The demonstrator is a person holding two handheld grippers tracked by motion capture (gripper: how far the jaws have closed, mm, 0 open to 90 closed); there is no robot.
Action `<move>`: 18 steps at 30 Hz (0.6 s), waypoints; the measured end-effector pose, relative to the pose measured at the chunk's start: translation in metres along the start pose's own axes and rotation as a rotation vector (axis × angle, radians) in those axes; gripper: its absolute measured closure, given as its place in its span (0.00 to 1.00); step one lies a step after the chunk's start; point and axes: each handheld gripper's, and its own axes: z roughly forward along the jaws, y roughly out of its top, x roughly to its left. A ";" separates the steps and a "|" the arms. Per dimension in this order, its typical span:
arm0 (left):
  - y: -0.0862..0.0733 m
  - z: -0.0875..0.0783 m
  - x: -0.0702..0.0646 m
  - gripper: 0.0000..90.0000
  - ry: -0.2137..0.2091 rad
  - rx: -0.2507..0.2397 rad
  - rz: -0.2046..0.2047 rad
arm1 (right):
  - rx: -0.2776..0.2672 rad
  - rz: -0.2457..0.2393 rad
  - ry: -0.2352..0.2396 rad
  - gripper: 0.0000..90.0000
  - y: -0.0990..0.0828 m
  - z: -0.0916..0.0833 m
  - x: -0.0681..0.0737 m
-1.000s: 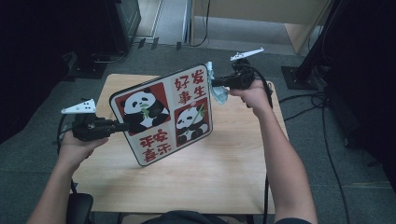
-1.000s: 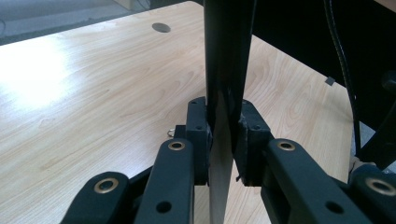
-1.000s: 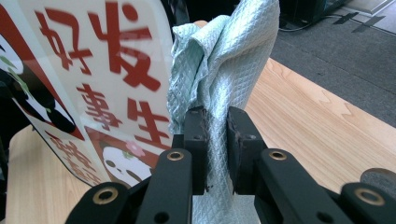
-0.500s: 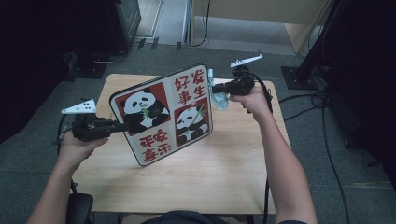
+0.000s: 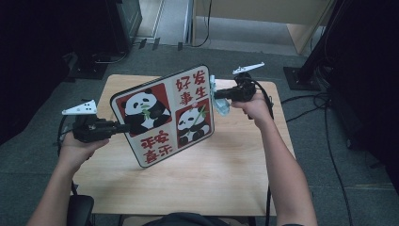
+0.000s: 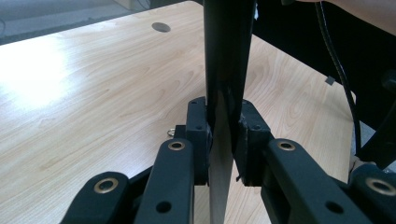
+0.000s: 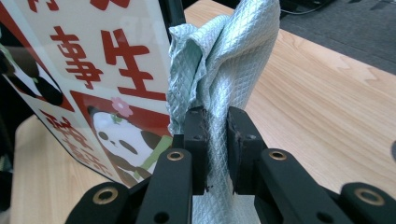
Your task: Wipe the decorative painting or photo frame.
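My left tool [image 5: 123, 127] is clamped on the left edge of the panda picture board [image 5: 164, 115], holding it tilted above the wooden worktop [image 5: 207, 179]. My right tool [image 5: 217, 94] pinches a pale green cleaning cloth [image 7: 219, 60] tight between its pads, the cloth just beside the board's right edge.

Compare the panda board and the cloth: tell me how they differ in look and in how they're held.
The panda board is a stiff flat panel printed with pandas and red characters; the cloth is soft, pale green, quilted and bunched. The board is clamped at its edge by the left gripper, standing tilted over the table; the cloth is pinched in the right gripper beside the board's far edge. Both are held off the table.
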 end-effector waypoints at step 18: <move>0.000 0.000 0.000 0.87 0.002 -0.001 0.000 | -0.018 0.017 -0.009 0.89 -0.025 0.007 -0.003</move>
